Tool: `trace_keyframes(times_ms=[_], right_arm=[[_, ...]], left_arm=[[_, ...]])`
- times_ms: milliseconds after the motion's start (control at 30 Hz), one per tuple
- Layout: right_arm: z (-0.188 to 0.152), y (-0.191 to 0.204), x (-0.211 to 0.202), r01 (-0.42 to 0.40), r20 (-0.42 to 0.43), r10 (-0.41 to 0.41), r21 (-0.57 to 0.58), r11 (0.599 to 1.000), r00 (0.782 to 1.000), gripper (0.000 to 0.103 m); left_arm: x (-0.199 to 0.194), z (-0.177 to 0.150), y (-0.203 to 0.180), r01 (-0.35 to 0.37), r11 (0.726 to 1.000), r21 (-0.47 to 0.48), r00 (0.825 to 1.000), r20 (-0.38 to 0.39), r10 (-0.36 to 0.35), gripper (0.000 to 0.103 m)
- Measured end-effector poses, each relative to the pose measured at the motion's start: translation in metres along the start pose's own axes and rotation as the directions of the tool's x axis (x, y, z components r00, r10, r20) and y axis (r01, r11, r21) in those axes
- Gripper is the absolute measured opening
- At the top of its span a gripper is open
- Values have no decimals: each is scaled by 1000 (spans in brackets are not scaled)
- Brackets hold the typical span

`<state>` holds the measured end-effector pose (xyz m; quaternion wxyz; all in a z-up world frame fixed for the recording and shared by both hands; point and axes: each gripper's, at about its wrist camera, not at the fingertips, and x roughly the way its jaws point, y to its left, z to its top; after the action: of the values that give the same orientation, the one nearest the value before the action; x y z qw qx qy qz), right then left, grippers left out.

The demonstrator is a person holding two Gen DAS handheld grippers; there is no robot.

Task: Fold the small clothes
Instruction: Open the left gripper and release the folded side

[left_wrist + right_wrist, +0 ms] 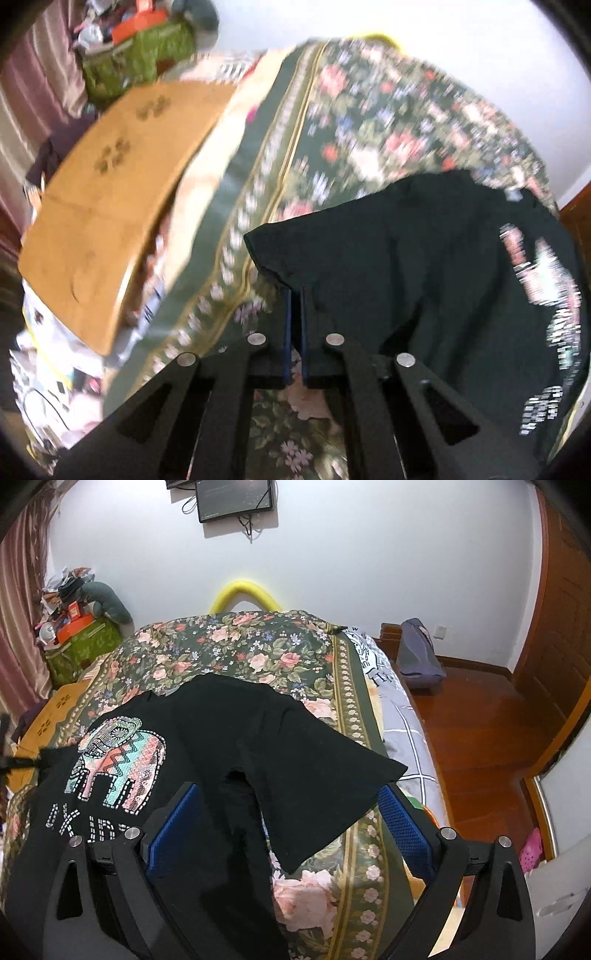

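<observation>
Black T-shirt half-handled on the floral bedspread, one sleeve pinched, the other waiting.

The black T-shirt (236, 738) lies print-up on the floral bedspread (258, 653), its elephant print (118, 760) toward the bed's left side and the other sleeve (332, 775) reaching toward the right edge. The left gripper (295, 295) has its jaws closed narrow on the hem of the left sleeve (273, 254), probably to carry it inward for a fold. The right gripper (291, 805) hovers with jaws wide, straddling the shirt's right side without gripping, likely lining up on that sleeve. An orange mat (110, 192) lies near the bed's left edge.
</observation>
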<state>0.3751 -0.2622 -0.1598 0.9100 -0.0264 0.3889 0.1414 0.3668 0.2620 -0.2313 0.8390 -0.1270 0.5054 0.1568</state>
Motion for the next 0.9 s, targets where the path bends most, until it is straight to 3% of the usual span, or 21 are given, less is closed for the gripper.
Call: trace_keyframes(times_ms=[167, 400, 600, 767, 900], right_arm=[[4, -1, -4, -7, 18, 7, 7, 1000, 1000, 96], [5, -5, 1, -23, 3, 23, 8, 1000, 1000, 96], [0, -20, 4, -33, -5, 33, 38, 999, 999, 96], [-9, -34, 14, -25, -41, 27, 46, 999, 999, 96], [-15, -48, 24, -34, -69, 39, 83, 996, 997, 96]], left_arm=[[-47, 25, -29, 55, 996, 68, 995, 82, -60, 2], [-70, 47, -113, 203, 966, 159, 973, 73, -217, 2], [-43, 34, -186, 265, 935, 234, 962, 7, -274, 2], [-4, 12, -219, 302, 920, 249, 953, -76, -292, 2], [15, -4, -240, 271, 914, 301, 963, -86, -256, 3]])
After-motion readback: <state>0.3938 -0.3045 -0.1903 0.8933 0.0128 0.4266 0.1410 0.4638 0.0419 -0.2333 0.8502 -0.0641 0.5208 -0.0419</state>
